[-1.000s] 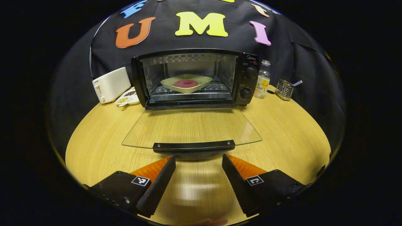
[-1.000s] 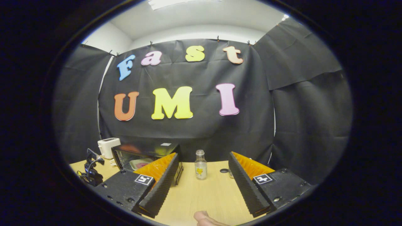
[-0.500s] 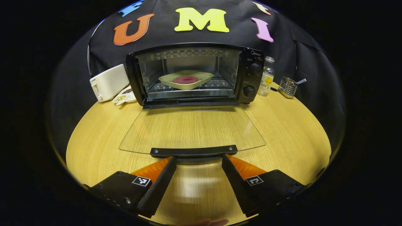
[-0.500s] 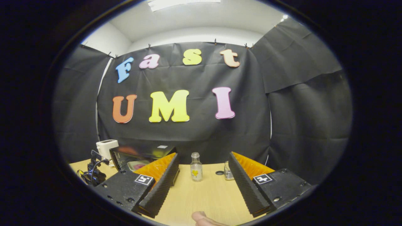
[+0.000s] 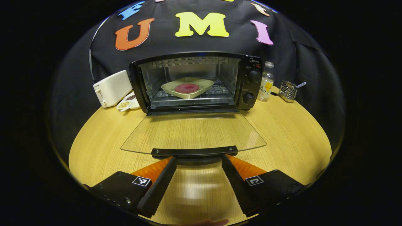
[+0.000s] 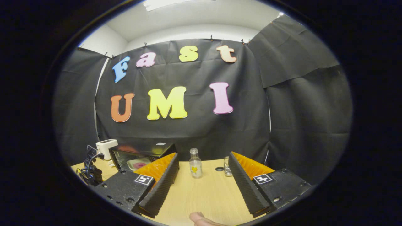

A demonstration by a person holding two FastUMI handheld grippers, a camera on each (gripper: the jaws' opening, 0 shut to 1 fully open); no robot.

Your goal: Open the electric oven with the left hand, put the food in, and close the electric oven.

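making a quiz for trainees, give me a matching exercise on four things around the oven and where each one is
Things:
1. tray of food
2. toaster
3. bottle
4. glass door

Places:
A. left of the oven
B. folded down flat over the table
C. on the rack inside the oven
D. right of the oven, beside its knobs

Pairs: 1-C, 2-A, 3-D, 4-B

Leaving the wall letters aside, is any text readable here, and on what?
No text reads surely.
Brand mark on the oven, above its knobs: too small.
Label on the bottle: blurred.
Mark on the toaster: too small.
Square markers on the left gripper: coded patterns, no words.
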